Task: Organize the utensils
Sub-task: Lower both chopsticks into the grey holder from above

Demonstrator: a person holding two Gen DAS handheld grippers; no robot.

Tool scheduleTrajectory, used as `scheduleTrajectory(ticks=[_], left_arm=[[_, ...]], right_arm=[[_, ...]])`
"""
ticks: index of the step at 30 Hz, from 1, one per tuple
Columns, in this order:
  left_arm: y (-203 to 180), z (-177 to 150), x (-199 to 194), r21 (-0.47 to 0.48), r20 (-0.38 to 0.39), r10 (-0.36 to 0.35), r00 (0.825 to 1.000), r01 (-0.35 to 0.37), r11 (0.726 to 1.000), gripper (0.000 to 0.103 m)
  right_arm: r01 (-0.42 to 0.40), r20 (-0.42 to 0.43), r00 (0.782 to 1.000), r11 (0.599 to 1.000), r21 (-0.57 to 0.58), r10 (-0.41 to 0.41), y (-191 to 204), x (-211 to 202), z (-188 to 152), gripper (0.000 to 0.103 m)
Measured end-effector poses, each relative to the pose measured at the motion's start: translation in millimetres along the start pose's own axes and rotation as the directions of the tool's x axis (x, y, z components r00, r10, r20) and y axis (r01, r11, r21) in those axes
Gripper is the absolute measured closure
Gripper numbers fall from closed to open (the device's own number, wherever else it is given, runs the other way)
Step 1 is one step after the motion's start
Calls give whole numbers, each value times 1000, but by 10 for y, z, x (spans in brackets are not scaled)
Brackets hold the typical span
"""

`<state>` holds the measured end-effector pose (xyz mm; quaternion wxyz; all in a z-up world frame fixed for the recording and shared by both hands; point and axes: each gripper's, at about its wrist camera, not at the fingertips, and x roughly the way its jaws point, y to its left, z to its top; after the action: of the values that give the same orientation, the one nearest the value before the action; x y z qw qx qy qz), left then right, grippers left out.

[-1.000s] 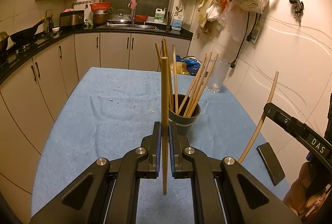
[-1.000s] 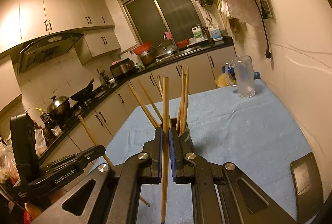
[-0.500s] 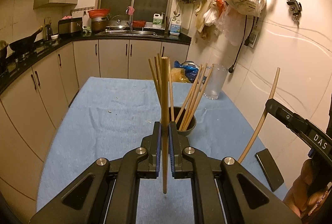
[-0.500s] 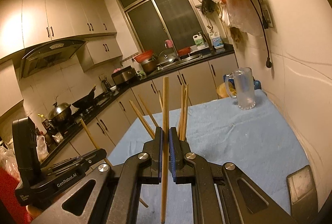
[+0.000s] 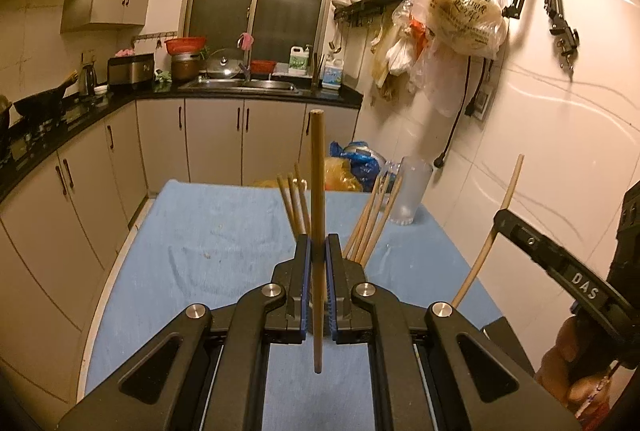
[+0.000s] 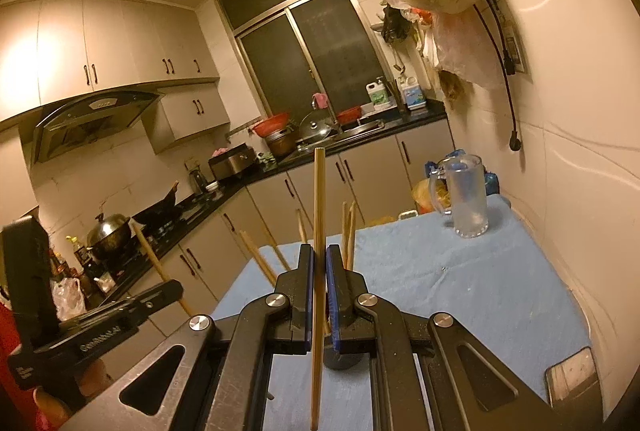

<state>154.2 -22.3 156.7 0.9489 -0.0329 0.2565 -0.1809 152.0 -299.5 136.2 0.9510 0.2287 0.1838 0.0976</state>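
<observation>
The left gripper [image 5: 317,283] is clamped on a slim, round, brown wooden chopstick [image 5: 317,191], which stands nearly upright through the middle of the left wrist frame, its lower tip hanging free above the pale blue cloth-covered table [image 5: 208,251]. The right gripper [image 6: 319,287] is likewise closed on a second light wooden chopstick [image 6: 319,215], upright at the centre of its own frame. In the left view that right-hand tool shows at the right edge, its stick a pale curved line.

Just beyond each pair of jaws, a bundle of similar wooden chopsticks [image 5: 370,219] fans up out of a dark round holder cup [image 6: 340,359]; the cup itself is almost wholly hidden behind the fingers, only a sliver showing low in the right frame. A frosted glass mug [image 6: 464,195] stands farther back, right of centre, near the wall.

The step in hand appears to be carrying both sticks to the holder. Next, each lower tip likely needs lining up over the cup's mouth, then lowering before release, one side at a time so the sticks do not clash with those already leaning there.
</observation>
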Motion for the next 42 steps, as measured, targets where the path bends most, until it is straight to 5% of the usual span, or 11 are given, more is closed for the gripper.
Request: scheduleTrajectory(ticks=[19,42], left_arm=[[20,673,242,-29,99,-34,995,37,999,96],[43,285,934,-22,17,-56,998,57,998,96]], right_arm=[[86,89,992,995,40,-90,48,558,552,96],[133,13,991,990,54,-134,-153,1155,245,96]])
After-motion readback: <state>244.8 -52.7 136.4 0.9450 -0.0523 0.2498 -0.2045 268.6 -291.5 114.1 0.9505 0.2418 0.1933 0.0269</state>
